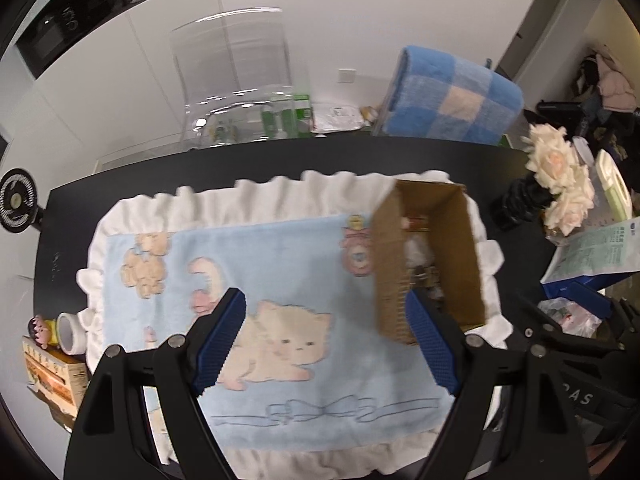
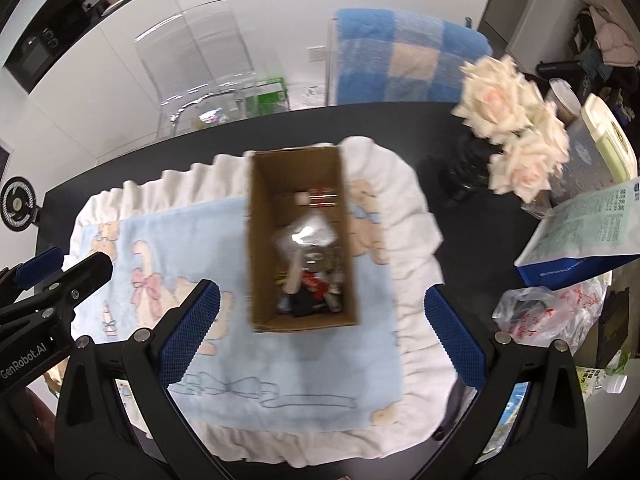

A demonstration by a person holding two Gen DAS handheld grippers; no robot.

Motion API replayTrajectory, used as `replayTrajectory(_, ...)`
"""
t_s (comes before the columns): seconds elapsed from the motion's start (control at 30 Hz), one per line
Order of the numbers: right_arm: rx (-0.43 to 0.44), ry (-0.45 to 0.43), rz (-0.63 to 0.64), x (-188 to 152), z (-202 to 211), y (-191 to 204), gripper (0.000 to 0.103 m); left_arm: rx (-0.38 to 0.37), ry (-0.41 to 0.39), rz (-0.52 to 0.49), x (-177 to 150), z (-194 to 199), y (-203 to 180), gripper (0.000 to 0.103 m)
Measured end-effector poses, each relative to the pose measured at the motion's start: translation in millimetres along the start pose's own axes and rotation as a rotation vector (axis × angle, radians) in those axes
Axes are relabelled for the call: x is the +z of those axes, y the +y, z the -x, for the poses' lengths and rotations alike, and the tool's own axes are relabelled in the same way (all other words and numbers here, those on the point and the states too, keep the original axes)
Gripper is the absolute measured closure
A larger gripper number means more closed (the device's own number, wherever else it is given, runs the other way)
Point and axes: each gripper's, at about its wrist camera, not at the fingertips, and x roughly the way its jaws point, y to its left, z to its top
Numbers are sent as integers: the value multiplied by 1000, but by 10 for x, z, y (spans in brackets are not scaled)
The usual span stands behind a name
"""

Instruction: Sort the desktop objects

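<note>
An open cardboard box (image 2: 300, 168) stands on a light-blue cat-print mat with a white frill (image 2: 240, 344), on a black table. Inside the box lie several small items, among them a clear plastic bag (image 2: 308, 234) and dark bits at the near end. In the left wrist view the box (image 1: 452, 248) is at the mat's right side. My left gripper (image 1: 326, 336) is open and empty above the mat (image 1: 280, 252). My right gripper (image 2: 320, 320) is open and empty, hovering over the box's near end. The left gripper shows at the far left of the right wrist view (image 2: 60, 280).
A vase of cream roses (image 2: 516, 132) stands at the right, with a blue-and-white pouch (image 2: 588, 232) and a crumpled plastic bag (image 2: 548, 312) beside it. A tape roll (image 1: 70, 332) and a small carton (image 1: 56, 376) sit at the left. A clear chair (image 1: 236, 80) and a blue checked blanket (image 1: 452, 96) are behind the table.
</note>
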Motion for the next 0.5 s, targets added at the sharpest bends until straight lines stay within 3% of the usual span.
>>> replayTrajectory(0.37,34,-20,30,-126,170,1161,0,29,14,42,-172,247,1195,22)
replayTrajectory(0.5,36,-33,44,-212,315,1458,0,19,20,43,-280,354,1424,13)
